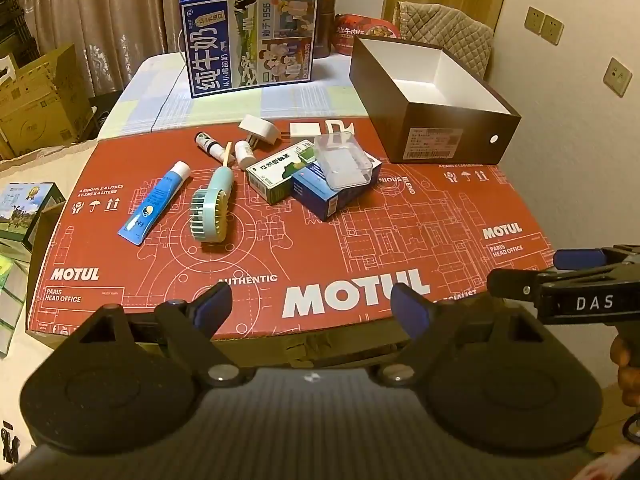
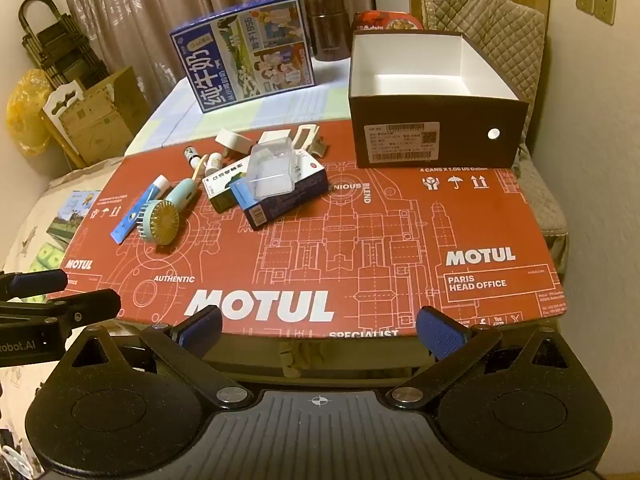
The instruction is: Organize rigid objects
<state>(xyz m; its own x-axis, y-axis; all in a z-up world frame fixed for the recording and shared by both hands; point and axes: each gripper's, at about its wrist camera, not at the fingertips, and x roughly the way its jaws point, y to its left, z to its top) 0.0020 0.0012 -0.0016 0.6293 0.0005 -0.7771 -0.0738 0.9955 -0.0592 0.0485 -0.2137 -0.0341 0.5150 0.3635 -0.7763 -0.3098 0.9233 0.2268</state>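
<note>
Small objects lie in a cluster on the red MOTUL cardboard point(image 1: 360, 240): a blue tube point(image 1: 154, 203), a teal hand fan point(image 1: 212, 204), a green box point(image 1: 276, 172), a blue box point(image 1: 320, 196) with a clear plastic case point(image 1: 344, 162) on it, white plugs point(image 1: 258, 130) and small bottles point(image 1: 208, 144). An open dark box with a white inside point(image 1: 432, 100) stands at the back right; it also shows in the right wrist view point(image 2: 432, 100). My left gripper point(image 1: 312, 308) and right gripper point(image 2: 320, 328) are both open and empty at the cardboard's near edge.
A blue milk carton box point(image 1: 250, 40) stands at the back, with a brown jar point(image 2: 326, 26) and a red package point(image 1: 366, 34) behind. A quilted chair point(image 2: 488, 36) is at the far right. Cardboard boxes point(image 1: 40, 96) sit on the left.
</note>
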